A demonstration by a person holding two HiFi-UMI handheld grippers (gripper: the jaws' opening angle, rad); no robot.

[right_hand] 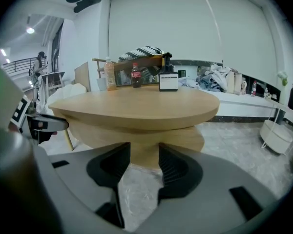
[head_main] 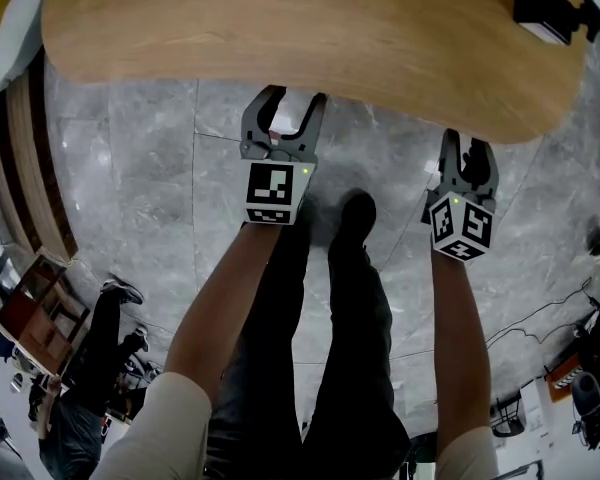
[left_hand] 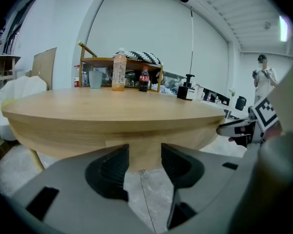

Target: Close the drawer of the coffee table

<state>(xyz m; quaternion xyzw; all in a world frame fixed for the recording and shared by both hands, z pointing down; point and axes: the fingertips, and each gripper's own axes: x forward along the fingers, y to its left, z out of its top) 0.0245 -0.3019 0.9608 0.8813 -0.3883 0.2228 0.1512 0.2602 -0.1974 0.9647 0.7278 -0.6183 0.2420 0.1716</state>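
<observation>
The grey stone floor (head_main: 160, 198) fills most of the head view. The coffee table (head_main: 280, 48) stands straight ahead of both grippers, and its wide wooden top lies just beyond their tips. Under the top runs a lower wooden band, which I take for the drawer (right_hand: 185, 141). It lies directly in front of the jaws of each gripper. It looks nearly level with the edge of the table, but I cannot tell if a small gap remains.

The left gripper (head_main: 293, 98) is released. Its jaws stand apart with nothing between them, and only the wood and floor show through the gap. The right gripper (head_main: 467, 146) is also released and empty, and it is beside the left one, a little further from the table. Neither one touches the drawer.

To my judgement the step in hand is the push itself, either about to begin or just finished. If the drawer is not fully in, the next move calls for bringing both grippers forward against its front and pressing evenly and straight, so that it slides without jamming to one side.
</observation>
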